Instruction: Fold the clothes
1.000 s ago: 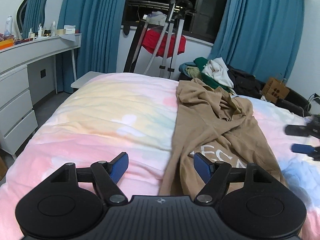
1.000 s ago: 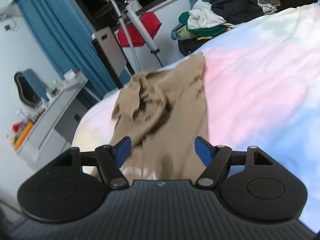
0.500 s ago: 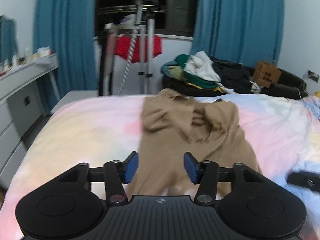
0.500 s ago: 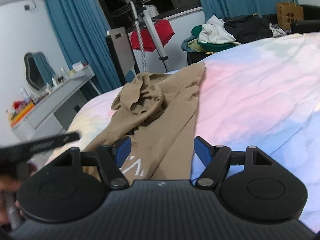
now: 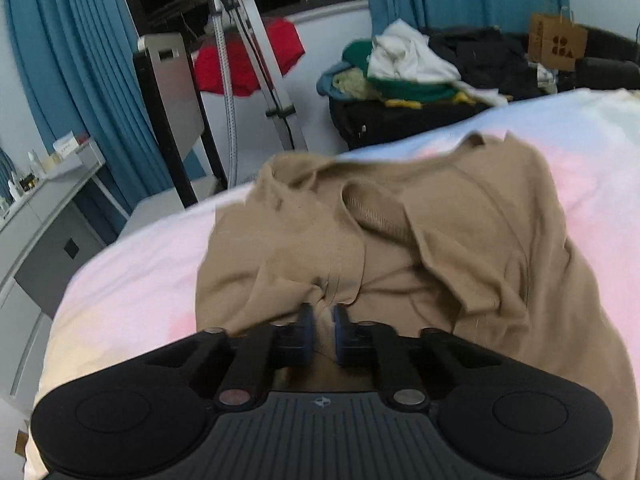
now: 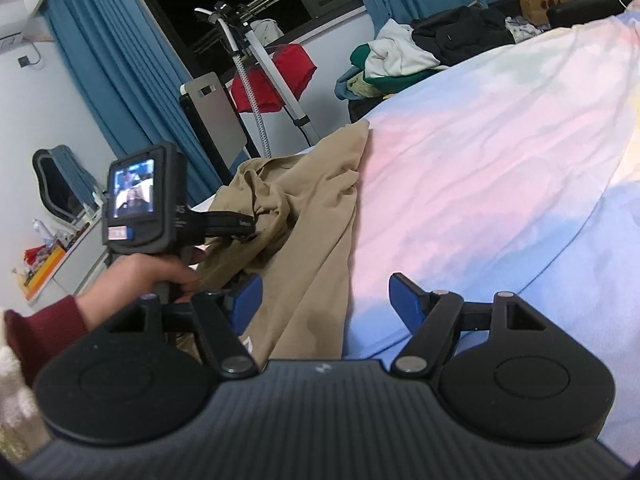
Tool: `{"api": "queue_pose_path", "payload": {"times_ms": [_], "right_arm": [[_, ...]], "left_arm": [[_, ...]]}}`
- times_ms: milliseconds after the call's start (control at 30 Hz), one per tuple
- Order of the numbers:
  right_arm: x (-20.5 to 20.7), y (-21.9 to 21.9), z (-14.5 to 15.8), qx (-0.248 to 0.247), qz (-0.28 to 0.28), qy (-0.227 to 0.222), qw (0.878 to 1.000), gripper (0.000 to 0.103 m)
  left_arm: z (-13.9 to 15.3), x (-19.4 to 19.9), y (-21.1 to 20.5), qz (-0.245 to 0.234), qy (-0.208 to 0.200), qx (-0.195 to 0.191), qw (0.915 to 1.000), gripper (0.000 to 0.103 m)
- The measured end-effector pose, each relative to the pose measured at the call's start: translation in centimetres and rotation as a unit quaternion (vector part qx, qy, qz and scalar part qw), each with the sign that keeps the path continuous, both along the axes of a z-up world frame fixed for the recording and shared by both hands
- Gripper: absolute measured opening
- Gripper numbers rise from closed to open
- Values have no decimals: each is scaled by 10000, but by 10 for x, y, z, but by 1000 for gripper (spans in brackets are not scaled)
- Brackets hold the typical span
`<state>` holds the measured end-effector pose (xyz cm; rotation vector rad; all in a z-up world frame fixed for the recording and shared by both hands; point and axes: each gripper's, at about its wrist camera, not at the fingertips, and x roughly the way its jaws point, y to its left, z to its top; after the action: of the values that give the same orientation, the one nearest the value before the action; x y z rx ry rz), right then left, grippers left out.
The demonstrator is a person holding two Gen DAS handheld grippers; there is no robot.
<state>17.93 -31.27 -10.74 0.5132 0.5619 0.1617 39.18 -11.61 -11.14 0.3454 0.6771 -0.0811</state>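
- Tan cotton fills our view: a rumpled sweatshirt lies lengthwise on the pastel bed cover, its ribbed neck opening turned up and its far edge near the bed's end.
- Our left gripper has just been closing, and its blue pads now pinch a bunched fold of the sweatshirt — the cloth puckers into tight pleats right where they meet.
- In the right wrist view we see that same left gripper from the side, held by a hand in a dark red sleeve, its fingers reaching into the crumpled left part of the garment.
- Our right gripper stands wide open, holding nothing; its left pad sits over the sweatshirt's near right edge, its right pad over bare bed cover, so the garment's edge runs up between the two.
- White lettering on the sweatshirt peeks out just by the right gripper's left finger.
- Beyond the bed we see a heap of clothes — green, white and black — and blue curtains at a dark window.
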Motion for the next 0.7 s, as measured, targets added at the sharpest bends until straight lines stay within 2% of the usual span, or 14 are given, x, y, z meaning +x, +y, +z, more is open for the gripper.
{"api": "queue_pose_path", "payload": {"times_ms": [100, 167, 333, 433, 567, 667, 700], "right_arm": [[1, 0, -1, 65, 5, 53, 10000, 73], [2, 0, -1, 57, 3, 87, 9999, 73], [3, -2, -3, 71, -76, 124, 9999, 73], [5, -2, -6, 54, -84, 175, 9998, 73], [7, 2, -9, -38, -18, 169, 9998, 73], [8, 5, -13, -106, 59, 133, 9998, 73], [9, 6, -14, -110, 94, 139, 9998, 73]], "left_arm": [[23, -6, 3, -11, -515, -319, 9982, 4], [38, -7, 5, -80, -721, -659, 9952, 4], [46, 19, -18, -291, -789, -914, 9923, 4], [27, 45, -39, -273, -621, -676, 9954, 4], [-7, 60, -46, -176, -222, -376, 9989, 6], [-13, 59, -40, -255, -84, -394, 9989, 13], [-9, 54, -37, -329, -62, -433, 9985, 23]]}}
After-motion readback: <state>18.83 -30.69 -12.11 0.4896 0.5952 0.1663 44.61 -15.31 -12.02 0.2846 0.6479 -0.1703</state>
